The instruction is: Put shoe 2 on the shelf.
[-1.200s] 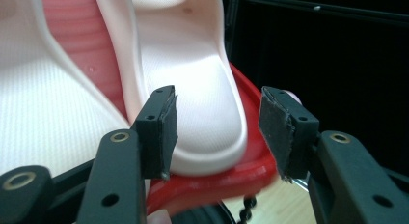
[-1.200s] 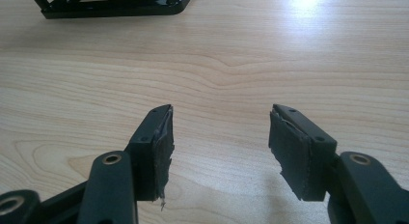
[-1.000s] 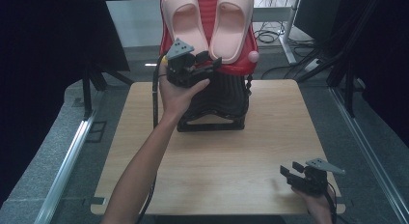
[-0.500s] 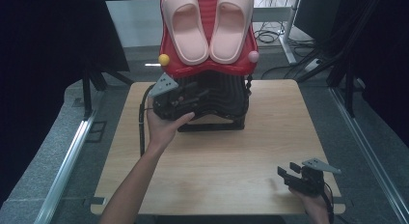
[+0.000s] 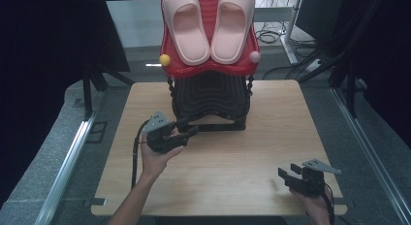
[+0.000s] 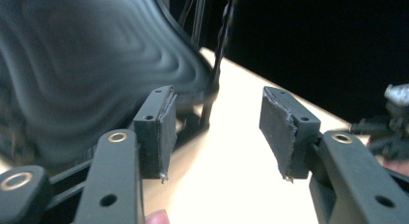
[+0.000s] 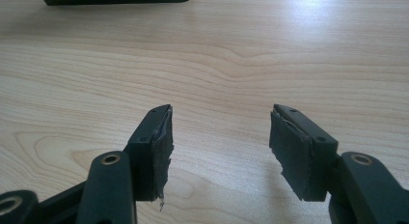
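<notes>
1. Now the left gripper (image 5: 190, 133), left of frame centre in the high view, has its jaws parted and empty, just beside the black rack (image 5: 211, 96).
2. Pink slippers (image 5: 209, 26) sit top centre on the red tray (image 5: 208, 70).
3. Right gripper (image 5: 285, 175), lower right, jaws wide over the table (image 5: 271, 128).

Your left claw (image 5: 190, 133) hangs mid-surface, jaws apart with nothing between them, forearm reaching in from below. Your right claw (image 5: 285, 175) rests near your edge, jaws wide and empty.
</notes>
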Action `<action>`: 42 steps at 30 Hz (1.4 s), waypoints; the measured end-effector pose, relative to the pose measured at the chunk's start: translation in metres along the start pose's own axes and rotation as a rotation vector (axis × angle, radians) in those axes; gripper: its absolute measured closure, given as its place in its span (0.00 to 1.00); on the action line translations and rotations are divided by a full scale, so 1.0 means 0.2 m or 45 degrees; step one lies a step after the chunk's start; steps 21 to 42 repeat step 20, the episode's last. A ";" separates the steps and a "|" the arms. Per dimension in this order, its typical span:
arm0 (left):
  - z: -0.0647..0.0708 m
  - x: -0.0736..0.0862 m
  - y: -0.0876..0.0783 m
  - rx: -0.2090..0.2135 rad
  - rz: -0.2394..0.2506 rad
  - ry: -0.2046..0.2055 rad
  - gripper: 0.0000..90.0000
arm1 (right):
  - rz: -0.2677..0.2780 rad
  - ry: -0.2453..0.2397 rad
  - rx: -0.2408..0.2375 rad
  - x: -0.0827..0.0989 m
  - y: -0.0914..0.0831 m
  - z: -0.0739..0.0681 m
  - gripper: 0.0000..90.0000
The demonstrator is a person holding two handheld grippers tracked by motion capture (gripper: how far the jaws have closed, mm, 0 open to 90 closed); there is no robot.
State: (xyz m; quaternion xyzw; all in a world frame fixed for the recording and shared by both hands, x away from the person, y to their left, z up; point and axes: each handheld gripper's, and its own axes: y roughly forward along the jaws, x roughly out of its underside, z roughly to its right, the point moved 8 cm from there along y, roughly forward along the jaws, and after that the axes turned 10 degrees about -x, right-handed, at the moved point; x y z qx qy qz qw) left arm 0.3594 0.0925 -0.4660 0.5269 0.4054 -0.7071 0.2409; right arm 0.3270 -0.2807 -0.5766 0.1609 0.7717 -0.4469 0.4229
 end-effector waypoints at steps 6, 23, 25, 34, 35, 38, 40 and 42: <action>-0.02 0.20 -0.02 0.002 -0.064 -0.016 0.51 | -0.008 -0.001 0.001 0.00 0.01 0.00 0.45; -0.06 0.33 0.00 0.008 -0.115 -0.057 0.48 | -0.018 -0.006 0.000 0.01 0.02 -0.01 0.45; -0.06 0.33 0.00 0.008 -0.115 -0.057 0.48 | -0.018 -0.006 0.000 0.01 0.02 -0.01 0.45; -0.06 0.33 0.00 0.008 -0.115 -0.057 0.48 | -0.018 -0.006 0.000 0.01 0.02 -0.01 0.45; -0.06 0.33 0.00 0.008 -0.115 -0.057 0.48 | -0.018 -0.006 0.000 0.01 0.02 -0.01 0.45; -0.06 0.33 0.00 0.008 -0.115 -0.057 0.48 | -0.018 -0.006 0.000 0.01 0.02 -0.01 0.45; -0.06 0.33 0.00 0.008 -0.115 -0.057 0.48 | -0.018 -0.006 0.000 0.01 0.02 -0.01 0.45; -0.06 0.33 0.00 0.008 -0.115 -0.057 0.48 | -0.018 -0.006 0.000 0.01 0.02 -0.01 0.45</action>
